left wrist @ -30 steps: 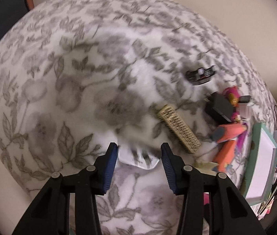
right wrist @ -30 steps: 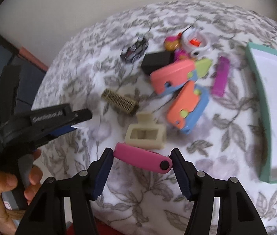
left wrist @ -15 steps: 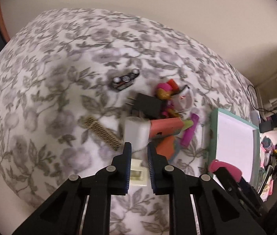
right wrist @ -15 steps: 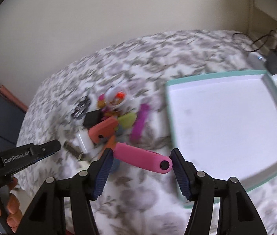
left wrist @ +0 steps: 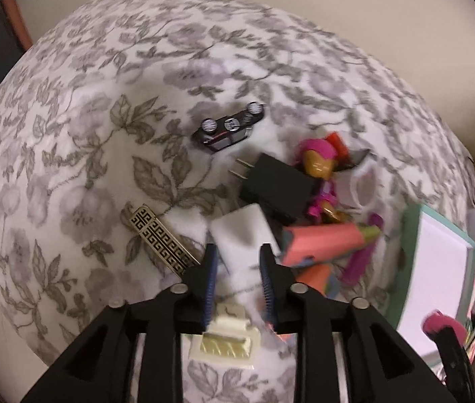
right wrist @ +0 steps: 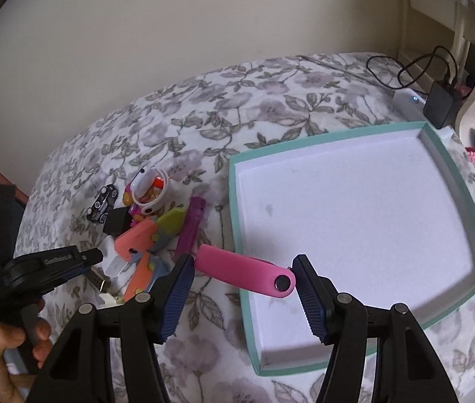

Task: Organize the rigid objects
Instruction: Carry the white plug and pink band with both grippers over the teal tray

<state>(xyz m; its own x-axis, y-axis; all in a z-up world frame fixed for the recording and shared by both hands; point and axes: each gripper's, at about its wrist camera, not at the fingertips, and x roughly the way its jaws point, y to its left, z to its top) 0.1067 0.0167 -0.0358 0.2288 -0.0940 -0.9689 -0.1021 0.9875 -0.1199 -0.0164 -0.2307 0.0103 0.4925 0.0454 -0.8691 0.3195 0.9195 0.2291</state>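
Left of the teal-rimmed tray [right wrist: 234, 208], the left gripper [left wrist: 238, 250] is clenched on a white charger block [left wrist: 240, 231]. Both pads bear on its flat sides at the near end. The block sits at the near edge of the unsorted pile, which lies well left of the tray on the floral bedspread [left wrist: 79, 141].

The pile, from farthest from the tray to nearest:
- gold-patterned bar [left wrist: 160, 238]
- black toy car [left wrist: 229, 129]
- black plug adapter [left wrist: 276, 184]
- pink figurine [left wrist: 319, 164]
- coral case [left wrist: 324, 243]
- purple stick [right wrist: 192, 225], which lies just beside the tray's left wall

A cream claw clip [left wrist: 229, 342] lies under the left gripper.

The right gripper [right wrist: 243, 262] grasps a pink bar [right wrist: 237, 268] endwise, one pad on each end. The bar hangs across the tray's near-left corner, its studded end over the white floor and its other end over the bedspread.

Appearance: the bar is a smooth, rounded, matt pink piece with a dark round stud on its right end. No damage is visible.

Handling, as judged:
- The bar appears light and stiff.
- Its surface looks faintly rubbery, so slip risk is low.
- The endwise hold leaves little pad contact and the bar could pivot. A hold across its middle would be steadier.
- The charger block looks hard and glossy, hence slippery. Its flat faces are the proper place to grip.

The tray floor appears bare.
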